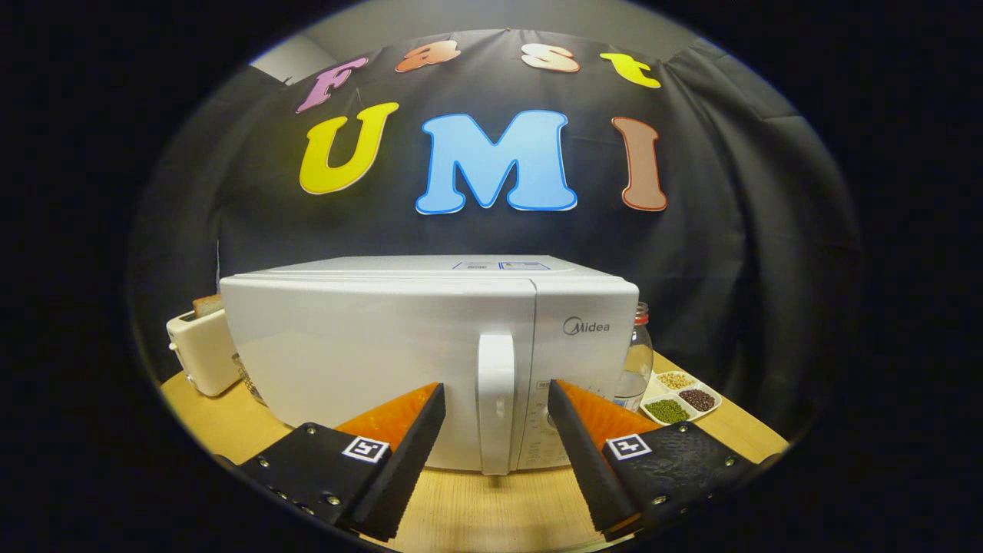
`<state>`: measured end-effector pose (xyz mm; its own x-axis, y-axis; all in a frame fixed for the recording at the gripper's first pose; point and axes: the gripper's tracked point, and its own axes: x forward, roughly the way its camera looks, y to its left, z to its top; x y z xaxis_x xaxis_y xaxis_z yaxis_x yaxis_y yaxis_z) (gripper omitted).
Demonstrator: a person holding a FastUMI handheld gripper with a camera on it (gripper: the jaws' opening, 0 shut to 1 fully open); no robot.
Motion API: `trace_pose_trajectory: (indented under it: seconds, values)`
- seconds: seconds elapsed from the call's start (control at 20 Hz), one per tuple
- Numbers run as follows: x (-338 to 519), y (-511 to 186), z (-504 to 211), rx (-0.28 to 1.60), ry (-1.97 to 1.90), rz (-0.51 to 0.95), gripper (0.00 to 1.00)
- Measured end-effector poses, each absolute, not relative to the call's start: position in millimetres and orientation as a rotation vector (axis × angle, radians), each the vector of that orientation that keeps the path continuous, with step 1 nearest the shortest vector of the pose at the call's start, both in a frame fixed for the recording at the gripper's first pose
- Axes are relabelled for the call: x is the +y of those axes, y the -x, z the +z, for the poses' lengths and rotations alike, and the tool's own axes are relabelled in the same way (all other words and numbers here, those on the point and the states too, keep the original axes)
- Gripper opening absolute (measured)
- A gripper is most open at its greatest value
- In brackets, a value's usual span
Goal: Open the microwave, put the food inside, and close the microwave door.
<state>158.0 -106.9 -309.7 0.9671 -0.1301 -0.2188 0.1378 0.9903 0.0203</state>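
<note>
well — wooden table (476, 503) bears shut microwave (369, 346), gripper (496, 403) fingers apart.

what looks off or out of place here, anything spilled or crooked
Nothing stands out. The microwave sits square on the table, door shut, its handle between the open gripper fingers. The toaster, glass jar and tray of beans stand upright, nothing spilled.

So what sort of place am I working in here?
Most likely a mock kitchen counter in a recording booth: a white microwave with its door shut, a toaster holding bread, and a glass jar on a wooden table. The gripper is open, its fingers flanking the door handle.
</note>
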Motion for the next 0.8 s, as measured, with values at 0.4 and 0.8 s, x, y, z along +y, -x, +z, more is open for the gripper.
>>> trace_pose_trajectory:
  seconds: [0.4,0.8]
  values:
    - [-105.5,-171.0,-335.5,0.201,-0.023,-0.109,0.76]
    - [-104.1,-168.6,-336.2,0.214,-0.050,-0.070,0.24]
